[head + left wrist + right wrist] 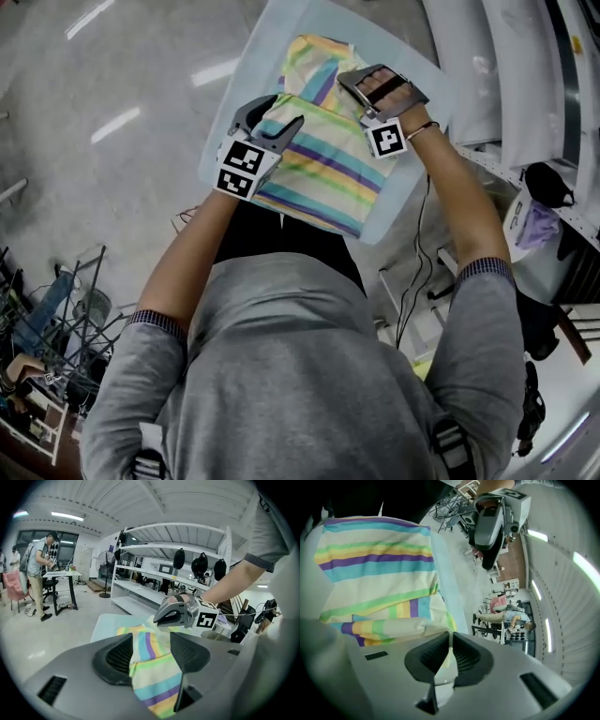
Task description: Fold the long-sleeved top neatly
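The light blue bench (239, 103) carries the whole work; the striped long-sleeved top (319, 159) lies on the middle of the bench, already gathered into a compact layered shape with no sleeve spread out to the side. I judge therefore that the task is well along, with the first folds done and one fold now in hand. What is left, as it seems, is to lay the held cloth down flat on the bench, to even the edges and to let go.

At the near left of the bench, the left gripper (151, 648) holds a thick bunch of the top; its jaws stand wide, and the striped cloth fills the gap and hangs out towards the camera. At the far right of the bench, the right gripper (450, 651) has its jaws almost together, pinching a thin pale edge of the same top; the rest of the cloth lies on the bench just beyond it.
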Available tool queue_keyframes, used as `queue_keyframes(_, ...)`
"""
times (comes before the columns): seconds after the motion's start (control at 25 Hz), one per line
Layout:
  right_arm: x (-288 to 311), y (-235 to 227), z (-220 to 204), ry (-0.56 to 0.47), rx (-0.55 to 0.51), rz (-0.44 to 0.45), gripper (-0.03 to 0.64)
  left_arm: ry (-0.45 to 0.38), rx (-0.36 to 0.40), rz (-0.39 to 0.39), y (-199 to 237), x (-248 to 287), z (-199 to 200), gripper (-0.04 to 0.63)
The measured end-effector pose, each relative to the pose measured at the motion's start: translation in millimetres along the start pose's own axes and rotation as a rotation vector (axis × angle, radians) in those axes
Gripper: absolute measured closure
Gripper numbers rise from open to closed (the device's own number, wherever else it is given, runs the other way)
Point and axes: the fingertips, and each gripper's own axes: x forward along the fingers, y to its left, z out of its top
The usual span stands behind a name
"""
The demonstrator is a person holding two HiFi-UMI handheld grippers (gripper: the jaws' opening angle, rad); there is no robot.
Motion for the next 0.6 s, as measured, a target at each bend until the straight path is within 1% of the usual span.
queue_keyframes(0.12, 32, 13, 19, -0.033, -0.001, 0.039, 0.583, 0.017, -0.025, 0.017, 16, -7, -13, 0.321)
queue_keyframes(0.24, 57, 28, 31, -0.037, 0.049, 0.090, 0.563, 0.031, -0.039, 0.021, 27, -11, -22, 0.321)
queue_keyframes(0.32, 69, 32, 36, -0.022, 0.102, 0.120, 0.511, 0.040, -0.043, 0.013, 33, -10, -27, 0.321)
queue_keyframes(0.4, 74, 29, 41, -0.001, 0.157, 0.132, 0.436, 0.049, -0.043, 0.006, 40, -10, -29, 0.321)
queue_keyframes(0.44, 76, 29, 45, 0.008, 0.188, 0.137, 0.422, 0.053, -0.038, 0.004, 42, -10, -29, 0.321)
queue_keyframes(0.48, 77, 29, 49, 0.016, 0.225, 0.145, 0.390, 0.058, -0.031, 0.002, 44, -11, -29, 0.321)
queue_keyframes(0.52, 76, 29, 52, 0.024, 0.268, 0.153, 0.344, 0.064, -0.025, -0.001, 45, -11, -29, 0.321)
queue_keyframes(0.6, 67, 26, 57, 0.051, 0.361, 0.167, 0.293, 0.076, -0.011, -0.014, 45, -9, -30, 0.321)
